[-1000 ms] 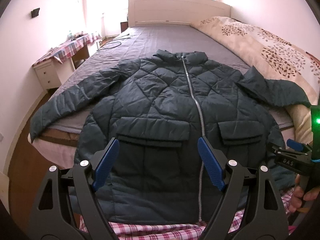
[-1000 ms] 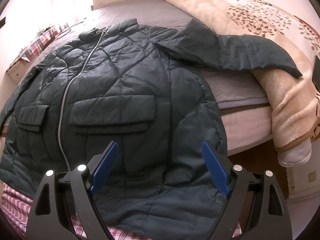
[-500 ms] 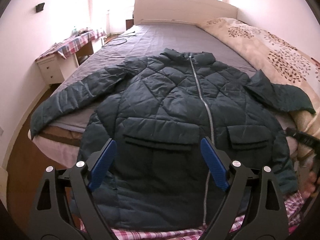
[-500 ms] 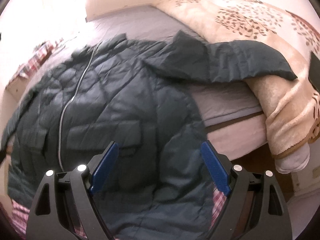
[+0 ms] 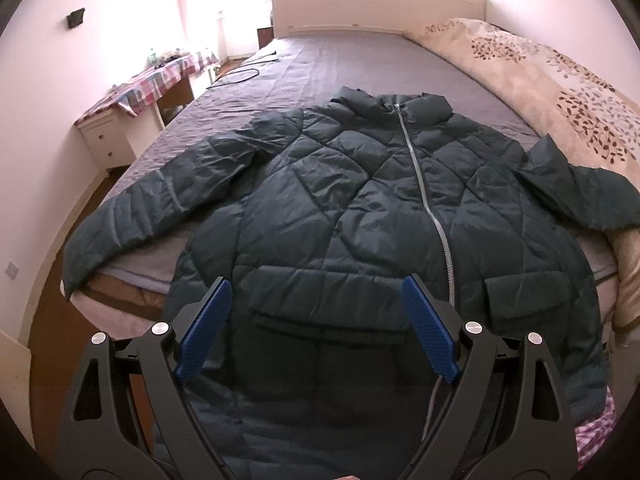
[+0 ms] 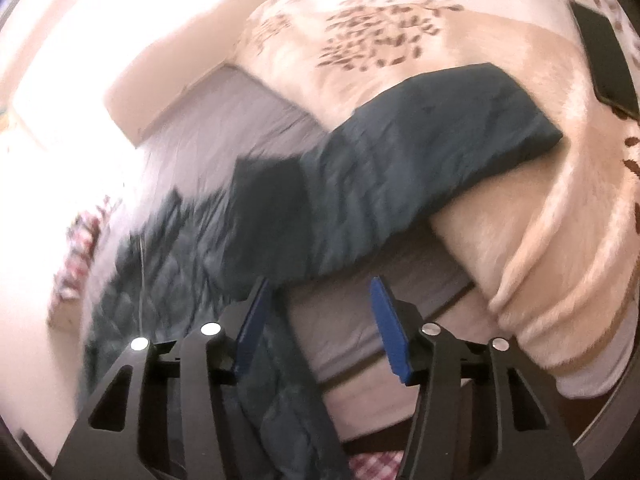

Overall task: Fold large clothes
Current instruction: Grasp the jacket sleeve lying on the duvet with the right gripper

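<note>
A dark green quilted jacket [image 5: 360, 208] lies face up, zipped, on the grey bed [image 5: 328, 64], its hem hanging over the near edge. One sleeve [image 5: 160, 204] stretches left along the bed edge. The other sleeve [image 6: 420, 152] lies up onto the beige blanket [image 6: 520, 220]. My left gripper [image 5: 316, 304] hovers wide open over the jacket's lower front, near a flap pocket [image 5: 328, 320]. My right gripper [image 6: 320, 304] hangs over the bed edge just below that sleeve, its jaws closing with nothing between them. The right wrist view is blurred and tilted.
A white headboard [image 5: 376, 4] closes the far end of the bed. A black cable [image 5: 236, 76] lies on the sheet far left. A side table with a checked cloth [image 5: 156, 84] stands left of the bed. Wooden floor [image 5: 52, 344] shows at lower left.
My right gripper swung right from the jacket's body toward the sleeve on the blanket, rolling as it went, and its jaws narrowed. My left gripper shifted slightly left, jaws still wide.
</note>
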`<action>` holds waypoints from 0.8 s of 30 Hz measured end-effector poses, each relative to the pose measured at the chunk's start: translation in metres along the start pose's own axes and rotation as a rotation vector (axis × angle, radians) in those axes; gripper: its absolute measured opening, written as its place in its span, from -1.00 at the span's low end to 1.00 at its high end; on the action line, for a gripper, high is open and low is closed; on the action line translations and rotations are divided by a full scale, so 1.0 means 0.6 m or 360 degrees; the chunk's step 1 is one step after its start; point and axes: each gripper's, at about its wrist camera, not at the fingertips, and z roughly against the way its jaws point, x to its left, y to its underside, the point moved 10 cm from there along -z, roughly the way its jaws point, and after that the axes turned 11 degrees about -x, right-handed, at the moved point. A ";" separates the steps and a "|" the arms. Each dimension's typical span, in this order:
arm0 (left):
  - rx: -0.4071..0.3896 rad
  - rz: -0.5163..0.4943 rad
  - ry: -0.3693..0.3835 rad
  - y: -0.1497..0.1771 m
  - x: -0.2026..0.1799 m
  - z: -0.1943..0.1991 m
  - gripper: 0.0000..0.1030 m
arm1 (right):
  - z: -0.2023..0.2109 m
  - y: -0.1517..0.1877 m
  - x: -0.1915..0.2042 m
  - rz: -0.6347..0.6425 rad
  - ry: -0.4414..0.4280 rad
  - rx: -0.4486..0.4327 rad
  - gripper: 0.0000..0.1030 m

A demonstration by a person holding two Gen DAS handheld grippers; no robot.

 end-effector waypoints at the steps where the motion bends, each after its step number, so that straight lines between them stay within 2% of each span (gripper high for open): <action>1: 0.0009 -0.0009 0.0003 -0.002 -0.004 -0.004 0.67 | -0.001 -0.017 -0.013 -0.0075 -0.0005 -0.0015 -0.02; 5: 0.0038 -0.0062 0.0022 -0.008 -0.024 -0.018 0.67 | -0.013 -0.053 -0.052 -0.0288 -0.0047 -0.0027 -0.04; 8: 0.0049 -0.0086 0.0043 -0.012 -0.037 -0.029 0.67 | -0.032 -0.058 -0.070 -0.0388 -0.0076 0.0007 -0.11; 11: 0.0061 -0.0103 0.0060 -0.013 -0.047 -0.036 0.67 | -0.047 -0.048 -0.087 -0.0438 -0.0040 0.0076 -0.17; 15: 0.0058 -0.0122 0.0091 -0.013 -0.057 -0.041 0.67 | -0.047 -0.030 -0.111 -0.0386 0.0047 0.0092 -0.17; 19: 0.0094 -0.0128 0.0102 -0.007 -0.063 -0.051 0.67 | -0.061 -0.038 -0.140 -0.0506 0.0073 0.0049 -0.17; 24: 0.0109 -0.0121 0.0110 -0.002 -0.065 -0.054 0.67 | -0.078 -0.053 -0.142 -0.0599 0.0066 -0.0009 -0.17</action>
